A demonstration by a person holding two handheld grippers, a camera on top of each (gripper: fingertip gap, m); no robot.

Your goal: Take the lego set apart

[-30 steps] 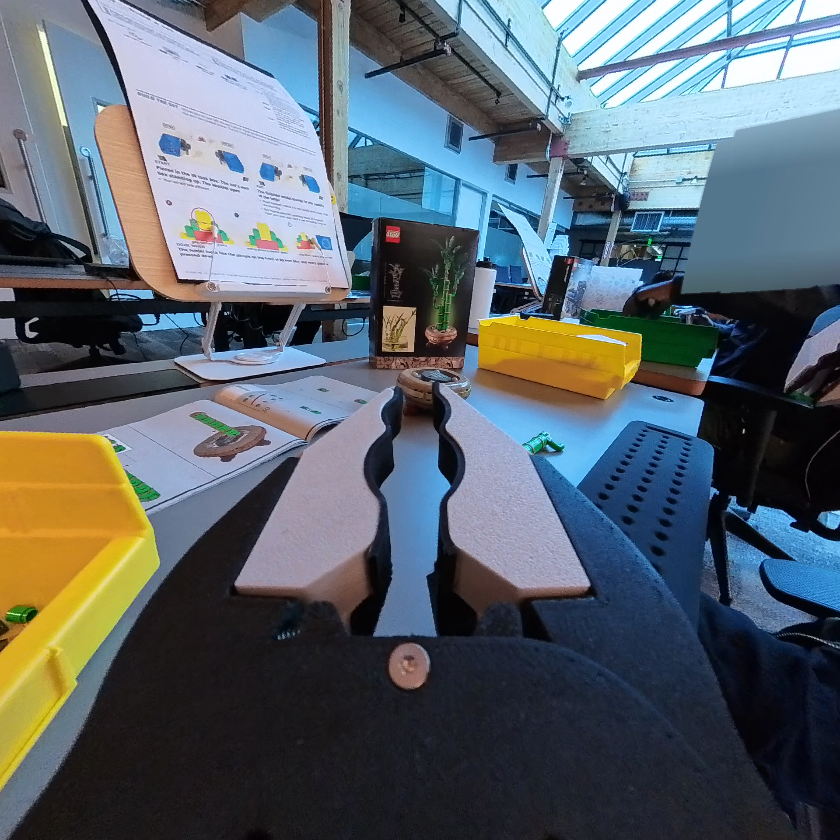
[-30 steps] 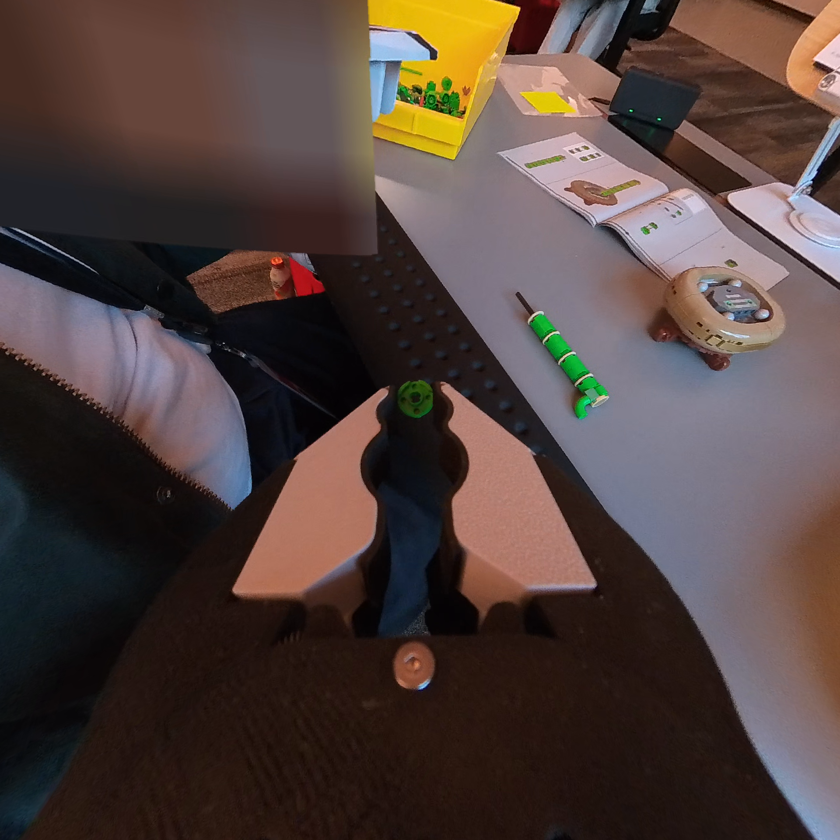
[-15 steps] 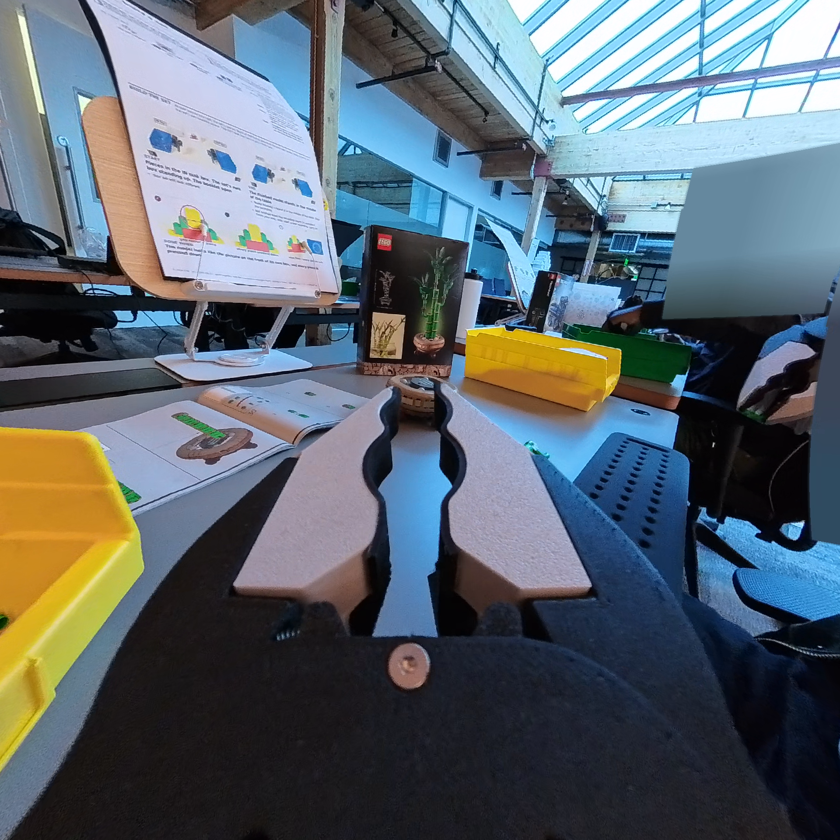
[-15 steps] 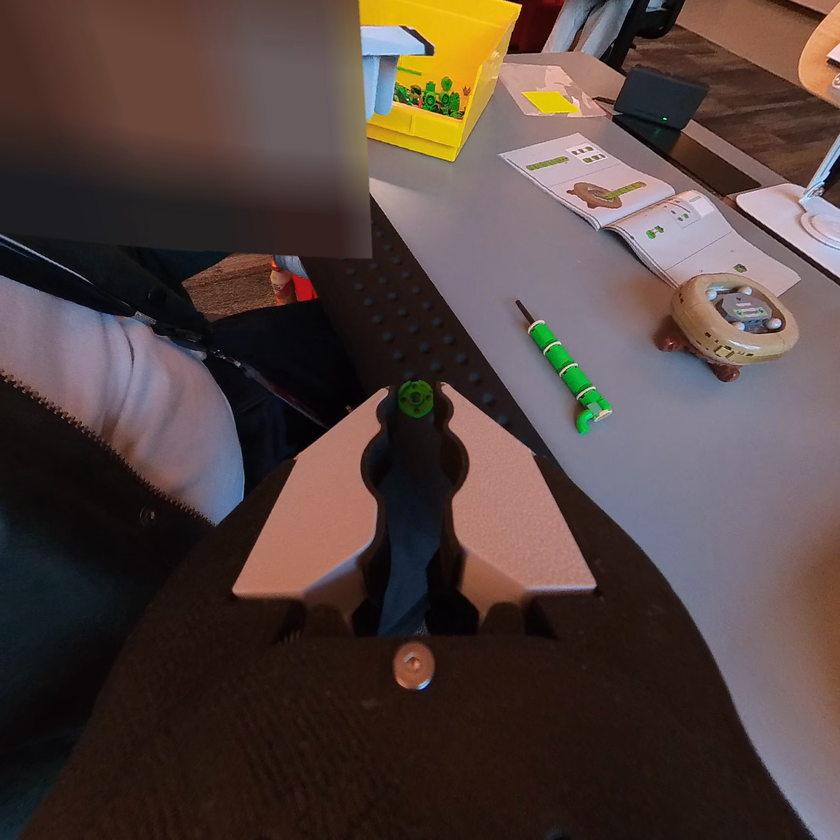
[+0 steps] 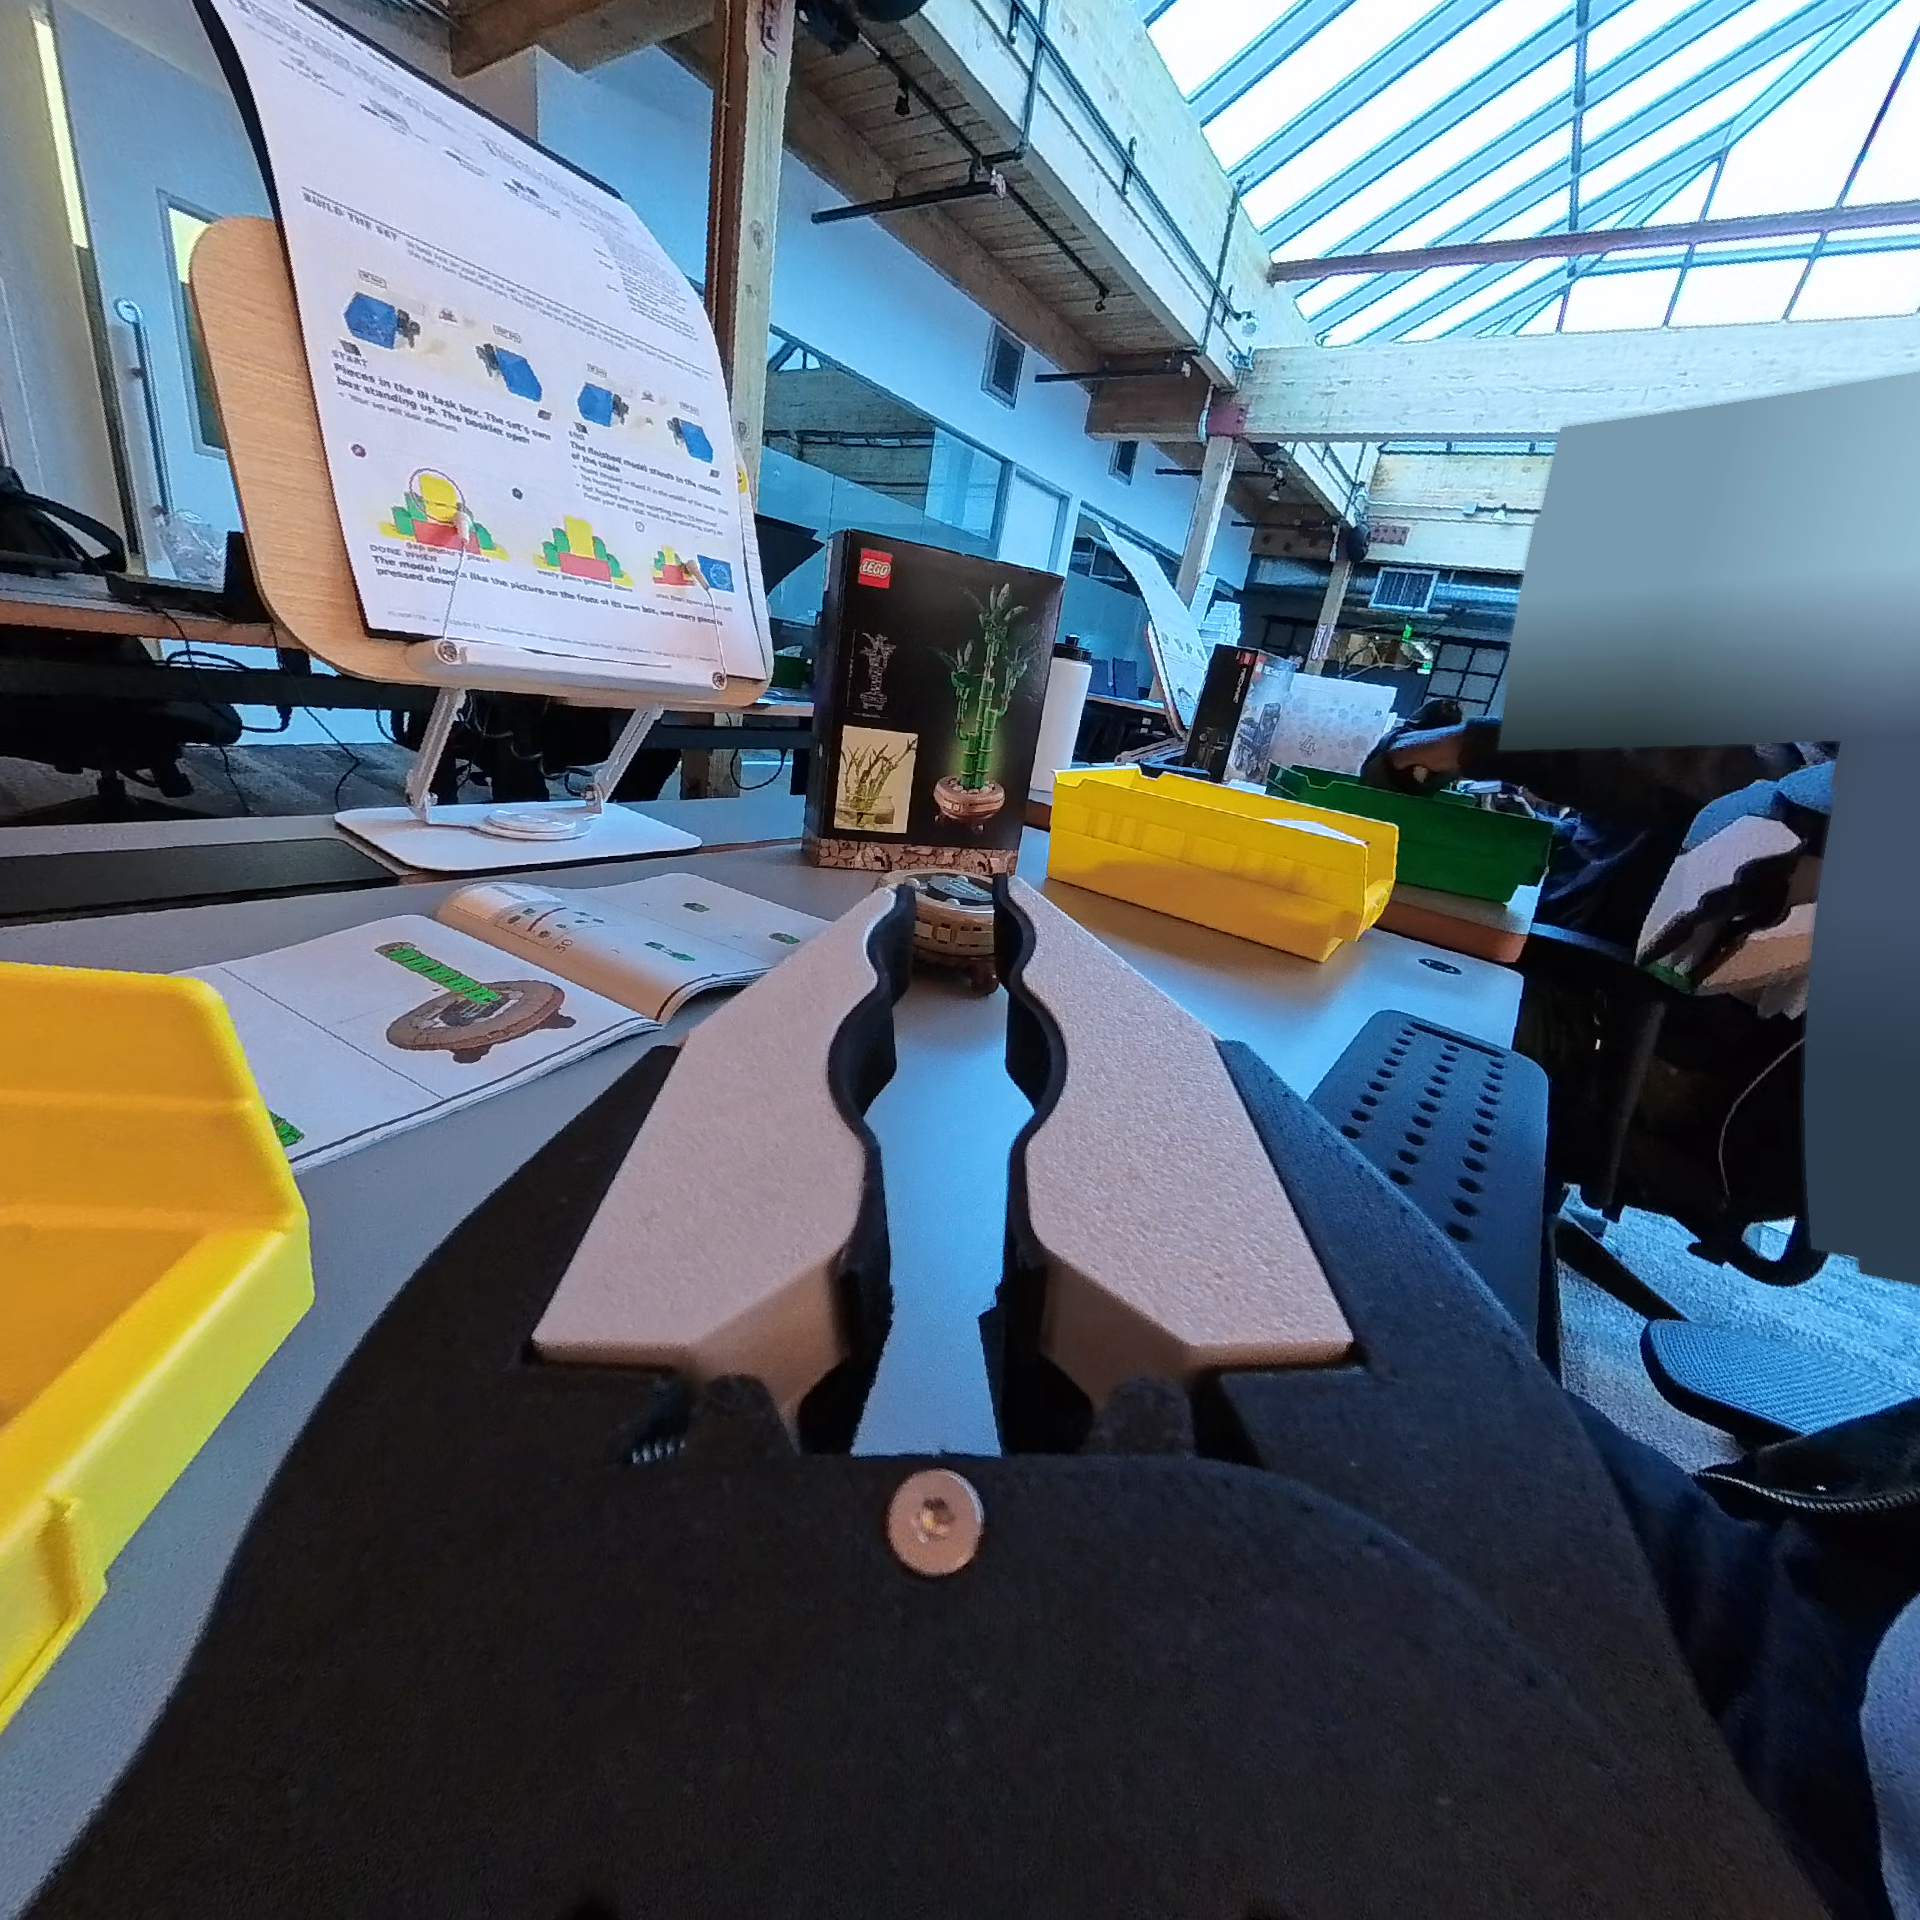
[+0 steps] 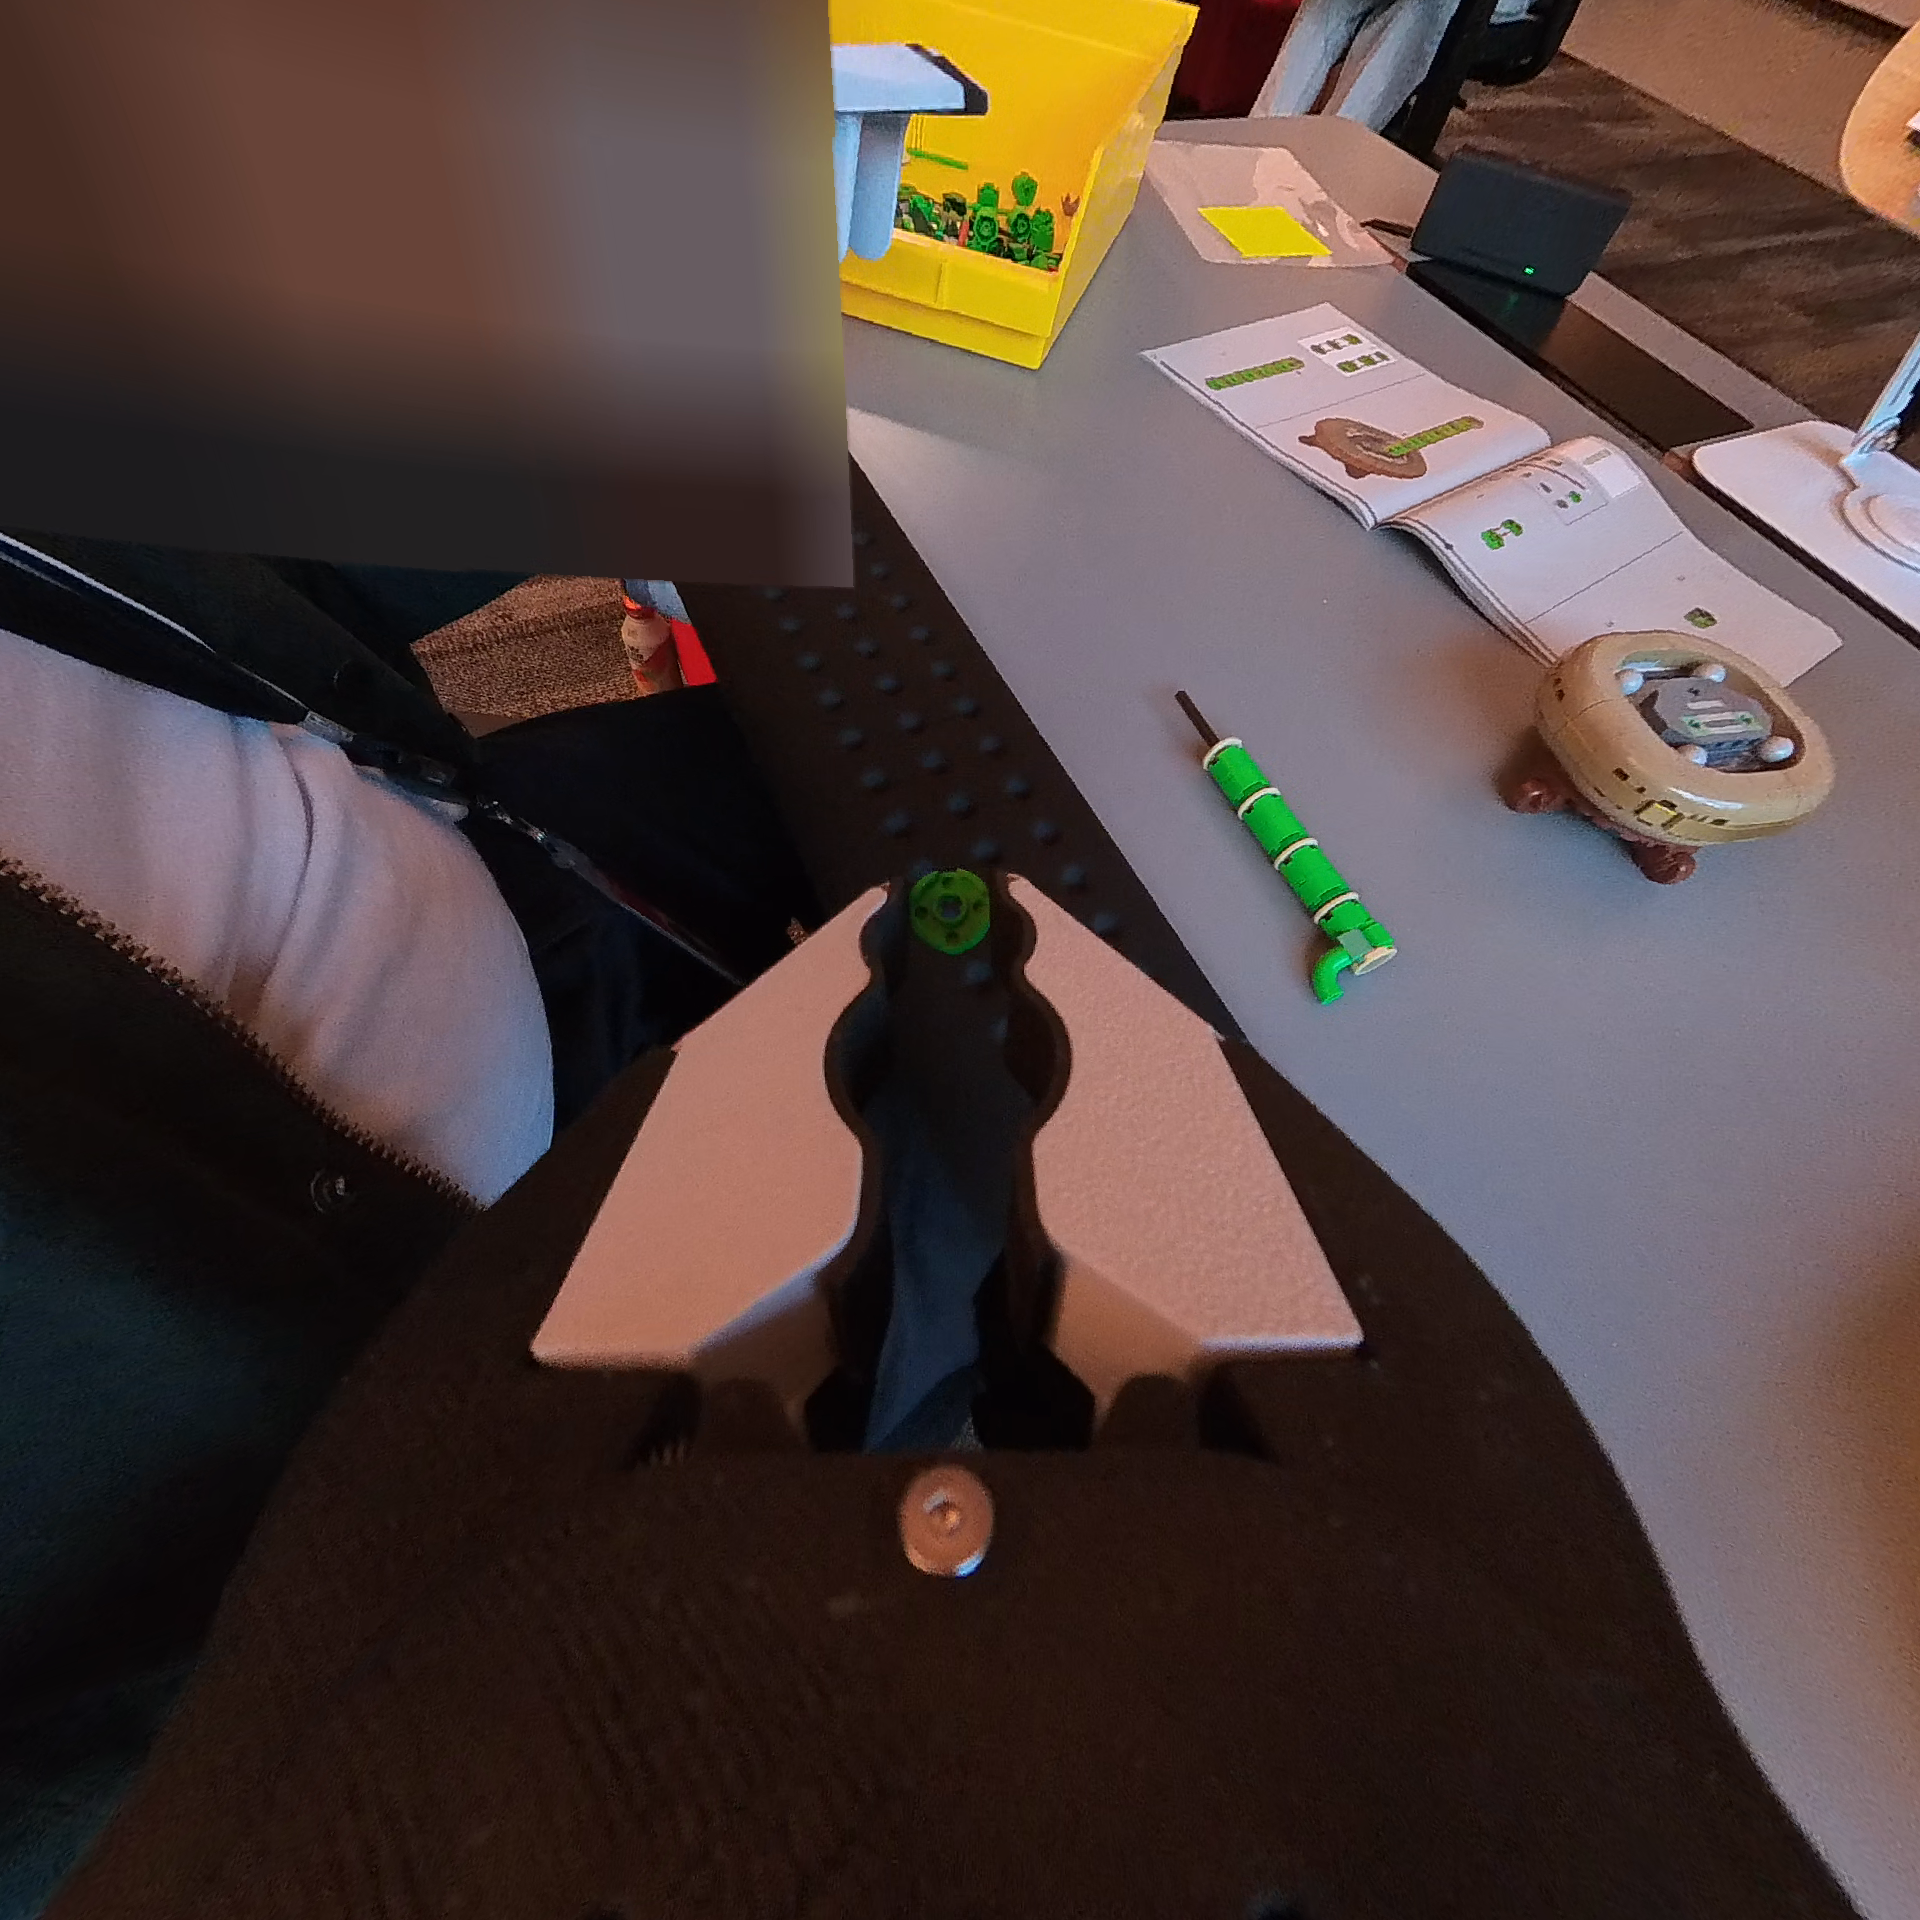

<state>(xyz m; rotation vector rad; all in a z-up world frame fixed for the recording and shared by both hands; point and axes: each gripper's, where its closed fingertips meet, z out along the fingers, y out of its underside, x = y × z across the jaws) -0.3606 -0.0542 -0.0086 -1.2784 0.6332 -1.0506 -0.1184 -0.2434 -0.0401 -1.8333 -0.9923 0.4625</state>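
Note:
My right gripper point(image 6: 951, 902) is shut on a small round green lego piece point(image 6: 948, 912), held off the table's near edge above a black dotted surface. A green bamboo stalk point(image 6: 1288, 852) on a black axle lies on the grey table point(image 6: 1558, 1143). The tan pot base point(image 6: 1683, 748) on brown feet stands to its right. My left gripper point(image 5: 951, 914) is open a little and empty, low over the table. It points at the pot base point(image 5: 951, 930), which shows between its tips. The right gripper also shows far right in the left wrist view point(image 5: 1725, 925).
A yellow bin point(image 6: 1081, 239) holds several green pieces; it also shows at the left edge in the left wrist view point(image 5: 125, 1195). An open booklet point(image 5: 468, 997), a lego box point(image 5: 935, 707), a second yellow bin point(image 5: 1216, 862), a green bin point(image 5: 1434, 831) and a document stand point(image 5: 499, 416) stand beyond. A black perforated chair part point(image 5: 1444, 1112) is on the right. One gripper's finger ends stand about 30 cm off the other's.
My left gripper has dropped and drawn back a little, and the green stalk has left its view. My right gripper has shifted slightly, still shut on the green piece.

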